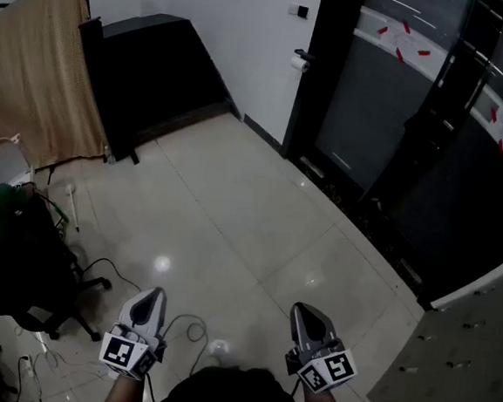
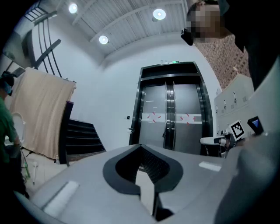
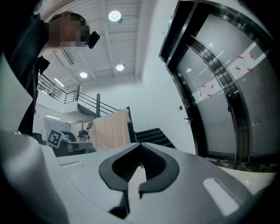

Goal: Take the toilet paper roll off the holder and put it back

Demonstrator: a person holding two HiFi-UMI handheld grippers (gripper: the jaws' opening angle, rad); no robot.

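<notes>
head view / left gripper (image 1: 151, 295): low left of my view, jaws pressed together, nothing in them, over the tile floor (image 1: 259, 214).
head view / right gripper (image 1: 302, 310): low right, jaws together as well, empty.
head view / toilet paper roll (image 1: 299, 64): on its holder (image 1: 300, 55) on the white wall, just beside the dark door frame. It is across the room, well apart from both grippers.
head view / around it: I see glass doors (image 1: 390, 112) right of the roll and a black staircase (image 1: 158, 65) left of it. A tan cloth (image 1: 31, 71) hangs at far left.
head view / floor: black office chair (image 1: 18, 263) at left, cables (image 1: 190, 326) lying between the two grippers.
left gripper view / jaws: tips meet, closed, nothing between them. They point level toward the glass doors.
left gripper view / roll: small pale spot on the wall left of the door frame. Too small for me to read any detail.
left gripper view / sides: right gripper at the right edge, tan cloth and black staircase at left.
right gripper view / jaws: tips meet, closed, empty.
right gripper view / roll: tiny fixture by the door frame, right of the jaws. I cannot make out the roll itself.
right gripper view / sides: left gripper at left, tan cloth and black staircase behind the jaws, glass doors filling the right.
</notes>
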